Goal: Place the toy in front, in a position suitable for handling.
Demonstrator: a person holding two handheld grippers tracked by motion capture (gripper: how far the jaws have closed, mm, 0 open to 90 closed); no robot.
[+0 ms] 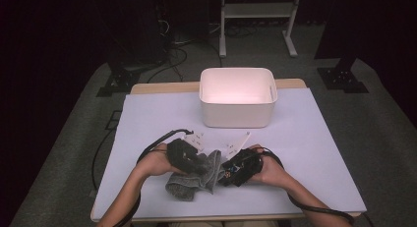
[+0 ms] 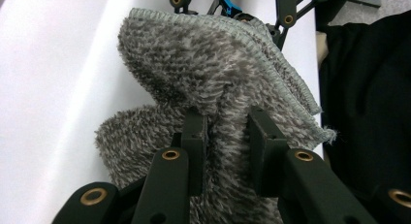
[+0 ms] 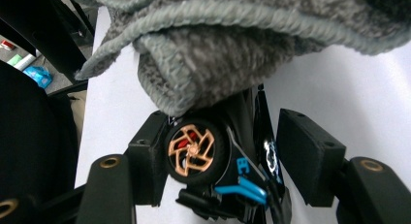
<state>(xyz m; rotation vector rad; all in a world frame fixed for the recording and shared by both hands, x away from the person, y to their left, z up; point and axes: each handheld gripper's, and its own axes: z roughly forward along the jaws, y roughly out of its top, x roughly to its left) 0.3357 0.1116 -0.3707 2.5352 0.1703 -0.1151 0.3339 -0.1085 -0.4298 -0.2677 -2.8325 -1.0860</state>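
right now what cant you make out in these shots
- Toy car: right gripper view, its far end hidden under the grey towel; the frame's bottom edge cuts its near end.
- Bin contents: high view, glare washes out the inside.
- Left tool: left gripper view, pads sunk in towel pile.

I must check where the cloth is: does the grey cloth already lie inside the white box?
No, the grey cloth lies on the table, in front of the white box.

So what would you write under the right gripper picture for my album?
A toy car with a copper-spoked wheel sits between the right gripper jaws, half covered by a grey fuzzy cloth.
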